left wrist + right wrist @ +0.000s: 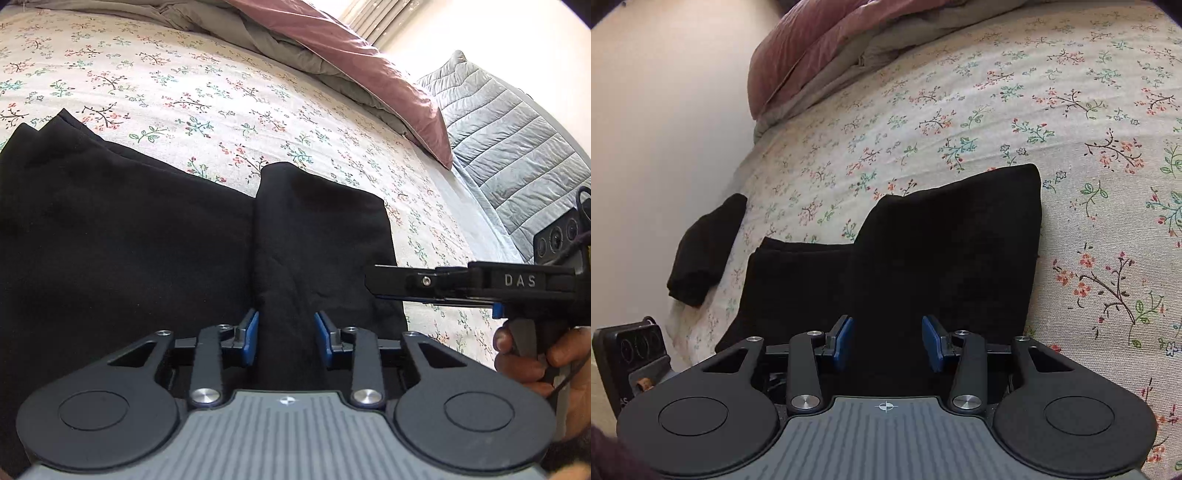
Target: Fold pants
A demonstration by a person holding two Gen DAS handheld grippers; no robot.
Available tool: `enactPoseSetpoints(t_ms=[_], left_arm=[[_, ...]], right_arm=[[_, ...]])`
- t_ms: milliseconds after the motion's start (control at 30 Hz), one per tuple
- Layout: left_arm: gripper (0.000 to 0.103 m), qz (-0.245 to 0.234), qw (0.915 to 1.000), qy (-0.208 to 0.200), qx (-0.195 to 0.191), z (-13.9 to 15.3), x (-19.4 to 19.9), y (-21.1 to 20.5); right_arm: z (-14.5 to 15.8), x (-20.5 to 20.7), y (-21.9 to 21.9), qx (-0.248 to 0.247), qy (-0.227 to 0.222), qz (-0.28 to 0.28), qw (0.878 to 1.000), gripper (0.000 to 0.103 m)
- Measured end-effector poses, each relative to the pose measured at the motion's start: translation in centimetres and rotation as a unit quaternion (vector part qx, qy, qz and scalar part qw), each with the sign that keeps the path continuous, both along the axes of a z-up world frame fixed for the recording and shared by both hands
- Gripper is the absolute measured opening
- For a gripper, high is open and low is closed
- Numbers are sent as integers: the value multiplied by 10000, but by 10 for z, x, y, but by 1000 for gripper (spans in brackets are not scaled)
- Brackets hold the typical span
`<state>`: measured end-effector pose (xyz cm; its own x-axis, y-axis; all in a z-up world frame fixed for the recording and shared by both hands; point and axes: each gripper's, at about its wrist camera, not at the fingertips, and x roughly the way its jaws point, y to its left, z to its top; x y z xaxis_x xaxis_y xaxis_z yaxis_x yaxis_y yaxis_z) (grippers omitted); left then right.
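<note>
One pair of black pants (923,251), one folded black garment (705,251), two tongs.

left wrist: close, angled down over pants (129,240) | right wrist: same | shared: pants, floral bed (997,110)

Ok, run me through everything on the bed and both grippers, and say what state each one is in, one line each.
black pants: spread on the bed, one end folded back over itself.
second dark garment: rolled up, lying apart near the bed's edge.
pink duvet: bunched at the far end.
floral sheet: lying flat, lightly rippled.
left gripper: fingers apart over the pants fabric.
right gripper: fingers apart over the pants.
</note>
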<state>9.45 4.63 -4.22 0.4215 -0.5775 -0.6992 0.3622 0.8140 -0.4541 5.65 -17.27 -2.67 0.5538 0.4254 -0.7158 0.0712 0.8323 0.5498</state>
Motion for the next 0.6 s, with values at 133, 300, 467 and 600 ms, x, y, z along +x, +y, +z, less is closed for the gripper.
enactPoseSetpoints(t_ms=[133,300,467,600], left_arm=[[15,377,9991,-24,-170,0,1,7],[15,348,9973,-594,238,29,-3,7],[15,646,9930,-777,618,50,5,36],[15,1011,9878,-813,859,58,14,74]], right_arm=[[-5,-7,2,-236,3,12,9997,50],[-5,-12,5,-240,-57,74,9997,49],[-1,-12,13,-330,-156,216,9991,50],[-1,-10,18,-311,-143,290,9990,51]])
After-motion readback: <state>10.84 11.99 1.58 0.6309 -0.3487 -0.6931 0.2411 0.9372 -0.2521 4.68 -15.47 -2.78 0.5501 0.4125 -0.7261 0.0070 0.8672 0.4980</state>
